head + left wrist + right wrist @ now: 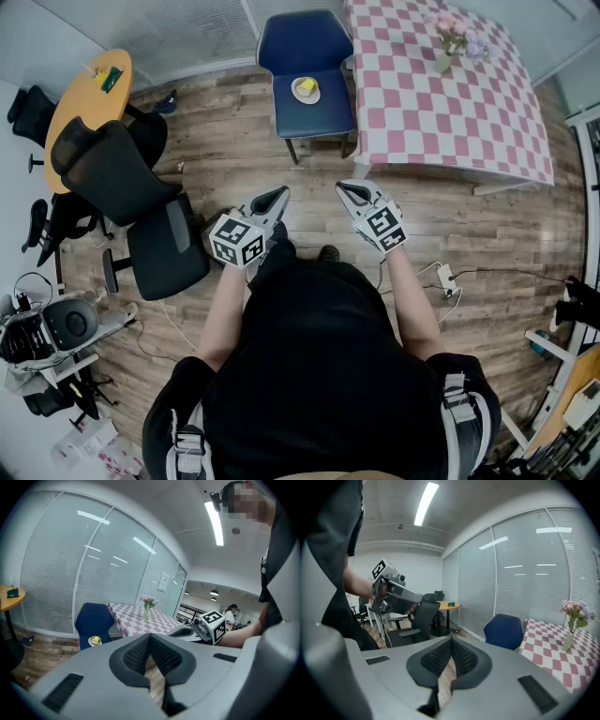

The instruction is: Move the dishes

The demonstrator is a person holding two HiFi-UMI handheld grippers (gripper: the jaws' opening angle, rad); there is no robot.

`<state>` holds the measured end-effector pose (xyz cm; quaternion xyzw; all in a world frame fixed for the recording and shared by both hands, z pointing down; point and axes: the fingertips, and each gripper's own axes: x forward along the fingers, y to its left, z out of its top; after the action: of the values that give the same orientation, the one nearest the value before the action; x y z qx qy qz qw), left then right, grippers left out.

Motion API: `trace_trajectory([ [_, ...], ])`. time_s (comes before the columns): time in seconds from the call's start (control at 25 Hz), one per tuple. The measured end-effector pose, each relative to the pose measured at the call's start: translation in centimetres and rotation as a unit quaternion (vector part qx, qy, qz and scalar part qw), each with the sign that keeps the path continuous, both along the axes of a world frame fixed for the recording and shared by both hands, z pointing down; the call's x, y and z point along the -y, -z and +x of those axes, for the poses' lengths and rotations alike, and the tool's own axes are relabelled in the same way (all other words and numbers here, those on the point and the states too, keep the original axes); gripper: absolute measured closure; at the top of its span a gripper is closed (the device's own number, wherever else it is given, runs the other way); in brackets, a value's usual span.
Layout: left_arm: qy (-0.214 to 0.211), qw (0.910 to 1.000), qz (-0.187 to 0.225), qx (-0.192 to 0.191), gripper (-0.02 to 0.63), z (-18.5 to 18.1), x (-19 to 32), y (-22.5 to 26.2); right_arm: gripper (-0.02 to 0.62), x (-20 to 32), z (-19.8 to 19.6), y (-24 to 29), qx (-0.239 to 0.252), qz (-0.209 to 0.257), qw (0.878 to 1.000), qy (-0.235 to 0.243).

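- Head view: head-mounted, faces steeply down from well above the wood-plank floor [225, 169]. The left gripper [279, 194] and right gripper [343, 187] sit close below it.
- Left gripper view: low, looks along its own jaws towards the blue padded chair [307, 70] and the pink-and-white checked table [441, 94]. The right gripper shows near its right edge.
- Right gripper view: also low, faces the glass wall with blinds [525, 573]. The left gripper shows at its left.
- All three views share the chair and the checked table.

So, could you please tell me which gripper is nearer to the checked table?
Right. The right gripper is just short of the checked table; the left gripper is further left, in front of the blue chair.
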<state>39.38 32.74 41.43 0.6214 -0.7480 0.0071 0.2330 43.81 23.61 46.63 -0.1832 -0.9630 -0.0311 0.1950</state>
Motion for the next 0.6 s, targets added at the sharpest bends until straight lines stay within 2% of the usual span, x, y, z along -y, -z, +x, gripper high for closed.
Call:
trace_trajectory([
  [0.36, -0.008, 0.9999, 0.005, -0.01, 0.584, 0.4, 0.7, 0.4, 0.581, 0.0, 0.6, -0.1, -0.001, 0.002, 1.0, 0.03],
  [0.6, -0.021, 0.9997, 0.008, -0.013, 0.584, -1.6, 0.4, 0.0, 0.58, 0.7, -1.3, 0.0, 0.001, -0.006, 1.0, -0.017],
])
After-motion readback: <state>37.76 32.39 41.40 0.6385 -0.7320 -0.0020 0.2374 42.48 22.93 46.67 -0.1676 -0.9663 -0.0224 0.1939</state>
